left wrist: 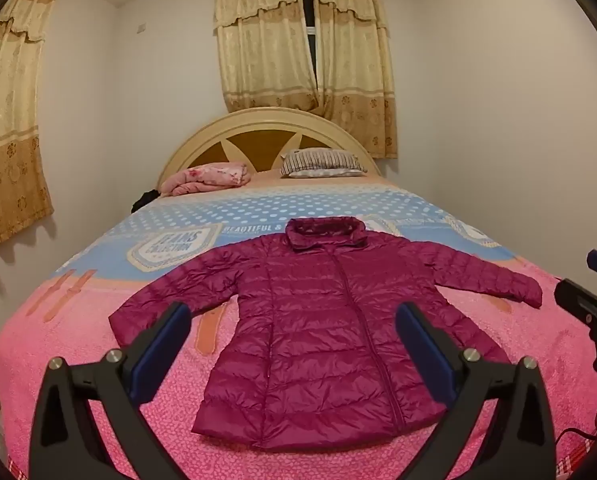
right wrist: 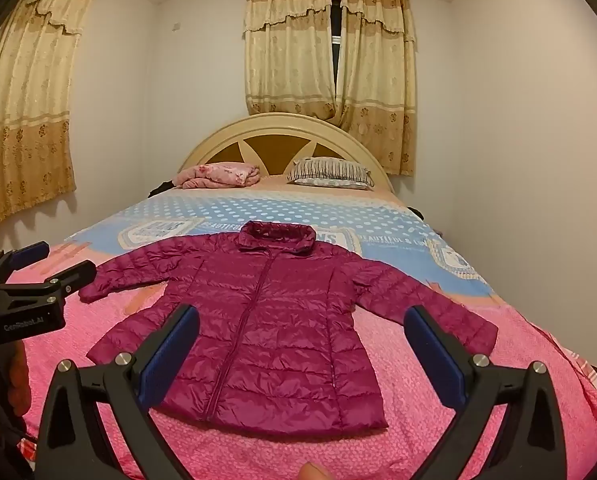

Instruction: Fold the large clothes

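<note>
My puffy purple jacket (left wrist: 318, 332) lies flat in the middle of the frame on the pink bedspread (left wrist: 78, 360), sleeves out, zipped. No fold done yet, all still left. My left tongs (left wrist: 294, 344) & right tongs (right wrist: 300, 348) gape wide, holding nothing. Bedspread says "BEAUTIFUL &"; tongs say "CenRobot.AI".

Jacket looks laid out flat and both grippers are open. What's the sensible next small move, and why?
Probably lower the left gripper toward the jacket sleeve cuff on its side and pinch it. The jacket lies flat on the bed, zipped, sleeves spread, nothing folded yet, and both grippers hang open above it, holding nothing.
</note>
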The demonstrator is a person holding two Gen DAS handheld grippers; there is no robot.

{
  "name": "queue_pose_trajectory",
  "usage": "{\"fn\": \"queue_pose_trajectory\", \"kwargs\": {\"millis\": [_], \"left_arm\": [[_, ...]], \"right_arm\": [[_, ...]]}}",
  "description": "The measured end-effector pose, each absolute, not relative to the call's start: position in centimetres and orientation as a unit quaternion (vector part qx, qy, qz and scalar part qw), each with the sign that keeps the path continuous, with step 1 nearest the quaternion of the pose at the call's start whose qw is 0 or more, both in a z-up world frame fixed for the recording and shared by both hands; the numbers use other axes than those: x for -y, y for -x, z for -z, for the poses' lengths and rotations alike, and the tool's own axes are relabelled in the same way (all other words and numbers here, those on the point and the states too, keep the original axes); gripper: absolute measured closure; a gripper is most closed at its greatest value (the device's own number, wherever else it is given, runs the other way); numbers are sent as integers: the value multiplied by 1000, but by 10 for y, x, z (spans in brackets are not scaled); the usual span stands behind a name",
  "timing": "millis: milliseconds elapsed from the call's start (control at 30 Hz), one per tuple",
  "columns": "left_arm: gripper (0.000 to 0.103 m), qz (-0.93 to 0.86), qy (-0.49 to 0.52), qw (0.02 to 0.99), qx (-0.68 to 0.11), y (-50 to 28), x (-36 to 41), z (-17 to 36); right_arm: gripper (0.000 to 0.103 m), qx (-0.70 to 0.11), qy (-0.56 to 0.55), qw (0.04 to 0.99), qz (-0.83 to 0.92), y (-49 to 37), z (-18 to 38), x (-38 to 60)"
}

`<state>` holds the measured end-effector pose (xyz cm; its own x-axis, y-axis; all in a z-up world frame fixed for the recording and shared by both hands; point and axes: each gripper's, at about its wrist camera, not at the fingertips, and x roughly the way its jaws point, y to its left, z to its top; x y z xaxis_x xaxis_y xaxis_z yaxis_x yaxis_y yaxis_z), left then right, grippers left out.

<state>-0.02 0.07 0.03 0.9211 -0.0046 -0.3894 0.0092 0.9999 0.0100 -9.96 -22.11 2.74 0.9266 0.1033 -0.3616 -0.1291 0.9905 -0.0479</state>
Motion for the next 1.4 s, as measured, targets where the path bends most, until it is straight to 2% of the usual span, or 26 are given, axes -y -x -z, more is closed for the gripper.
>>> {"fn": "queue_pose_trajectory", "kwargs": {"millis": [1400], "left_arm": [[0,4,-9,982,-187,3,3,-4]], "right_arm": [[1,-201,38,977,-65,94,-17,223]]}}
